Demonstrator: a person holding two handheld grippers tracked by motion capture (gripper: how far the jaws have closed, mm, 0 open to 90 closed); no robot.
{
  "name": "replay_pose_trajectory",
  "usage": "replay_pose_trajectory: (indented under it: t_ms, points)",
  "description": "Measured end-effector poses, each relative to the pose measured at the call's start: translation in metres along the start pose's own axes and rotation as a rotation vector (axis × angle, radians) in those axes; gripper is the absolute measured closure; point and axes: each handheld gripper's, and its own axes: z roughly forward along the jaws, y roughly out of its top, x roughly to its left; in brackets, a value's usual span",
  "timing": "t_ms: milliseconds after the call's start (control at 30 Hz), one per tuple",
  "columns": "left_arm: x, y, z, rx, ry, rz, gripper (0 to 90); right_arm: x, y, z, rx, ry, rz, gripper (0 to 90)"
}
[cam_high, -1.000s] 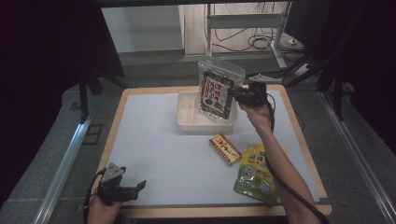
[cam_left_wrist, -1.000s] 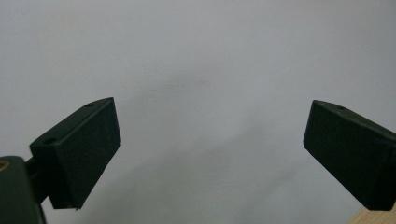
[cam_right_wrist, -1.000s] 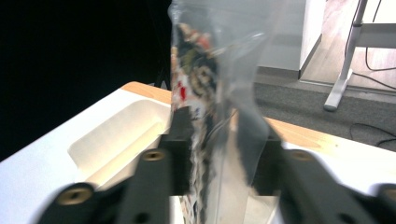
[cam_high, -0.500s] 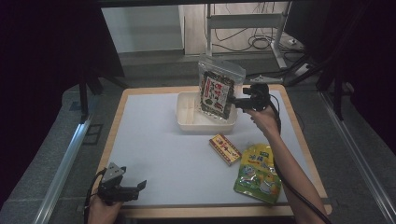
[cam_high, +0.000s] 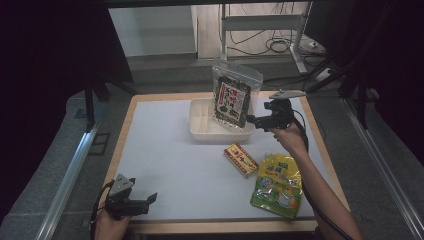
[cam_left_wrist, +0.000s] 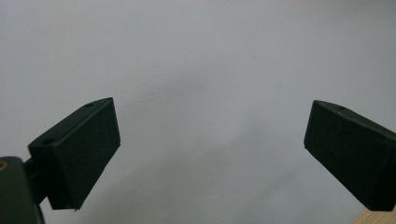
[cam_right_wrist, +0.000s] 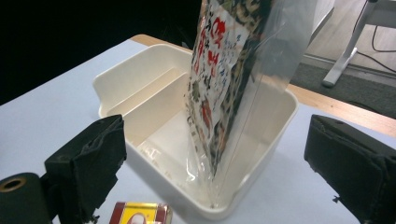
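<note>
white tray (cam_high: 200, 131), seaweed bag (cam_high: 231, 100) upright, beside open right tongs (cam_high: 251, 120)

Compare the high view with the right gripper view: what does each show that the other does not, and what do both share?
High view alone: the green snack pouch near the person's right forearm, and the left hand-held gripper at the table's near left corner, jaws apart.

Right gripper view alone: the divider wall inside the white bin seen close, and the bag's bottom edge resting in the near compartment.

Both: the seaweed bag standing in the white bin, the small yellow-and-red box, and the right hand-held gripper, open beside the bin.
</note>
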Motion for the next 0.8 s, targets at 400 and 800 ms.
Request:
replay_pose_trajectory:
  t_ms: [400, 800]
  points:
    - [-0.001, 0.001, -0.002, -0.027, 0.009, 0.010, 2.4, 0.017, -0.023, -0.023, 0.023, 0.005, -0.050, 5.3]
    - [-0.003, 0.000, 0.001, -0.006, 0.012, 0.036, 2.1, 0.032, -0.050, -0.038, 0.056, -0.007, -0.106, 5.3]
